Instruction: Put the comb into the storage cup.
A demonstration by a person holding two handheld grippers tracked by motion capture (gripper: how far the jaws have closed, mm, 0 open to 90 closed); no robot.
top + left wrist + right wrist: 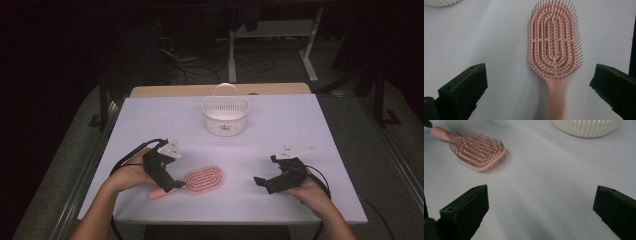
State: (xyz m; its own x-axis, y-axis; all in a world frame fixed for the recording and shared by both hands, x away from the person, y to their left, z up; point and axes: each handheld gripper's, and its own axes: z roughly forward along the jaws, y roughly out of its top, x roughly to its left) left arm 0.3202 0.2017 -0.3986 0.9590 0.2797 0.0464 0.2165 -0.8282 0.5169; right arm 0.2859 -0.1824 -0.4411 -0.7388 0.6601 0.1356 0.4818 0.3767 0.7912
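hairbrush (554,42) handle is sitting between my left gripper (536,87) jaws, spread wide, so i am centring before closing, while right gripper (541,207), also wide, is idling.

Light falls from above onto the white desk (280,130), which is the one bright area in the high view; the floor and room behind it sink into near black, with detail lost at the left and right edges. The desk's surface reads evenly lit, without glare. The pink hairbrush (202,180) casts a soft, short shadow beside it, clearest in the right gripper view. In the left gripper view the brush handle (557,100) looks smeared, perhaps from motion, while the bristles stay fairly sharp. The black jaws in both gripper views are dark, soft-edged and slightly out of focus. The white basket (586,127) is bright but not blown out.
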